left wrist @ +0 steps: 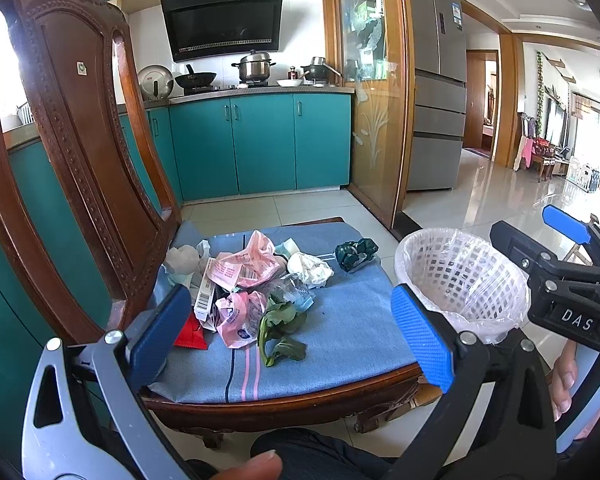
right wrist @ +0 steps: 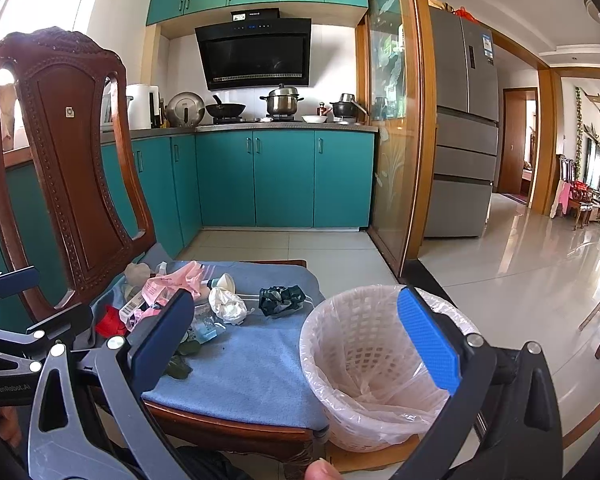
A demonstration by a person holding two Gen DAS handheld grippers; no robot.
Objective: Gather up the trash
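Note:
Several pieces of trash lie on the chair's blue cushion (left wrist: 340, 332): pink plastic bags (left wrist: 244, 266), a white crumpled tissue (left wrist: 310, 266), a dark green wrapper (left wrist: 356, 254), wilted green leaves (left wrist: 280, 334) and a red scrap (left wrist: 190, 334). A white mesh waste basket (left wrist: 464, 276) lined with clear plastic stands right of the chair, also in the right wrist view (right wrist: 376, 364). My left gripper (left wrist: 290, 336) is open and empty, just above the cushion's front. My right gripper (right wrist: 300, 344) is open and empty, between the cushion (right wrist: 252, 368) and the basket.
The carved wooden chair back (left wrist: 80, 152) rises at the left. Teal kitchen cabinets (left wrist: 260, 144), a stove with pots and a range hood are behind. A glass sliding door (left wrist: 370, 92) and a grey fridge (left wrist: 436, 92) stand at right. Glossy tiled floor stretches right.

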